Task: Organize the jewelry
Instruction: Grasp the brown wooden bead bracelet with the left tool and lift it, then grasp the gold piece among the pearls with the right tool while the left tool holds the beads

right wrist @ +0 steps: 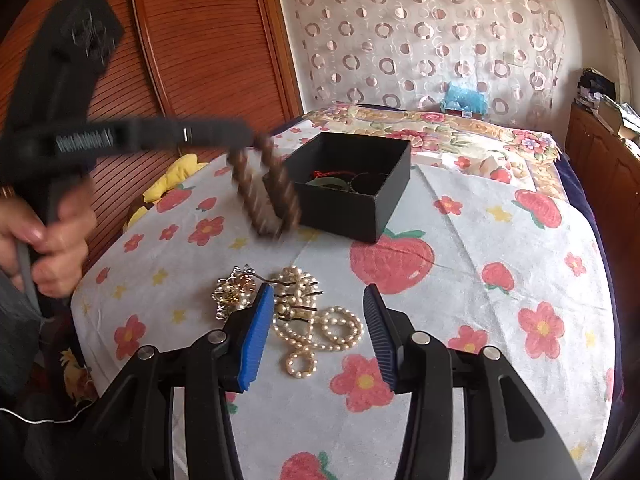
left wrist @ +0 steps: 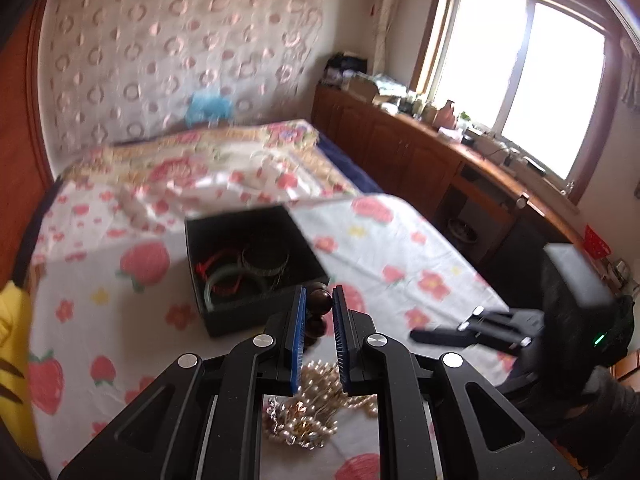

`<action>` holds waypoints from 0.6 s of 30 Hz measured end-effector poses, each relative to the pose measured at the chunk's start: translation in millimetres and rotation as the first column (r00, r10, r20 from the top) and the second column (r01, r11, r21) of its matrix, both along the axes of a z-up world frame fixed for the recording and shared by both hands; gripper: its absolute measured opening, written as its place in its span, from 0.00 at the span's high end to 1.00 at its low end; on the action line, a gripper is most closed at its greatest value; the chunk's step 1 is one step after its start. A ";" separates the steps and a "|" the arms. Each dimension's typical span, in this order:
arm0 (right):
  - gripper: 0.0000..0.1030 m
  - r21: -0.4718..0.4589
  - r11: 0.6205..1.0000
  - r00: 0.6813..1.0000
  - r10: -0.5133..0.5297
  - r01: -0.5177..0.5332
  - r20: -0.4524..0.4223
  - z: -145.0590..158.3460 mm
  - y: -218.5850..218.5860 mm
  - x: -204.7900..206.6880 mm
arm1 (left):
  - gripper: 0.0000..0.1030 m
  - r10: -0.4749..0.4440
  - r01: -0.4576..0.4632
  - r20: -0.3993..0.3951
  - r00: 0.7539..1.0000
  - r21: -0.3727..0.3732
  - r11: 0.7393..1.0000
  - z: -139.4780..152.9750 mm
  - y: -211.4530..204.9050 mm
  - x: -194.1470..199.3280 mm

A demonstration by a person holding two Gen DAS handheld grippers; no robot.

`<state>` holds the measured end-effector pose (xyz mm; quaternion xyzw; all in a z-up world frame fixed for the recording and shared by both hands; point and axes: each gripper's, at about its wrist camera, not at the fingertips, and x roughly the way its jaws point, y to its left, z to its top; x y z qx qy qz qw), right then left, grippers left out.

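My left gripper [left wrist: 319, 294] is shut on a dark brown bead bracelet [left wrist: 321, 304], held above the bed just in front of the black jewelry box [left wrist: 256, 312]. In the right wrist view the bracelet [right wrist: 264, 192] hangs blurred from the left gripper [right wrist: 256, 142], left of the box [right wrist: 352, 212]. The box holds a green bangle [left wrist: 230, 280], a red cord and dark bangles. My right gripper [right wrist: 320, 296] is open and empty above a pile of pearl strands [right wrist: 316, 328], hair pins and a gold brooch [right wrist: 234, 292].
The bed sheet [right wrist: 500, 240] has red flowers and strawberries. A yellow cushion [left wrist: 14, 360] lies at the left edge. A wooden counter [left wrist: 440, 160] with clutter runs under the window on the right. A wooden wardrobe [right wrist: 192, 40] stands left.
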<state>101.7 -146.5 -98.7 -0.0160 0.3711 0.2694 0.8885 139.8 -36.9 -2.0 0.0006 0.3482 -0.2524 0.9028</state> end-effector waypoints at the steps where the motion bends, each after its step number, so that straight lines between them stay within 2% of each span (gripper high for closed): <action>1: 0.52 0.000 1.000 1.000 0.003 -0.003 0.001 -0.1 1.7 -0.7 | 0.88 0.002 -0.002 0.019 1.000 -0.006 1.000 7.8 0.8 -3.3; 4: 0.52 0.003 1.000 1.000 0.021 -0.021 -0.002 -0.8 9.4 -2.7 | 0.88 0.021 -0.020 0.065 0.998 -0.013 1.000 25.9 6.5 -10.5; 9: 0.52 0.000 0.997 0.997 0.072 -0.072 -0.001 -5.0 32.6 -7.7 | 0.88 0.061 -0.060 0.103 0.993 -0.016 0.998 40.2 27.2 -20.1; 18: 0.53 -0.038 0.986 0.987 0.159 -0.160 -0.014 -20.2 77.8 -1.6 | 0.88 0.144 -0.143 0.107 0.984 -0.019 0.990 33.0 74.1 -29.8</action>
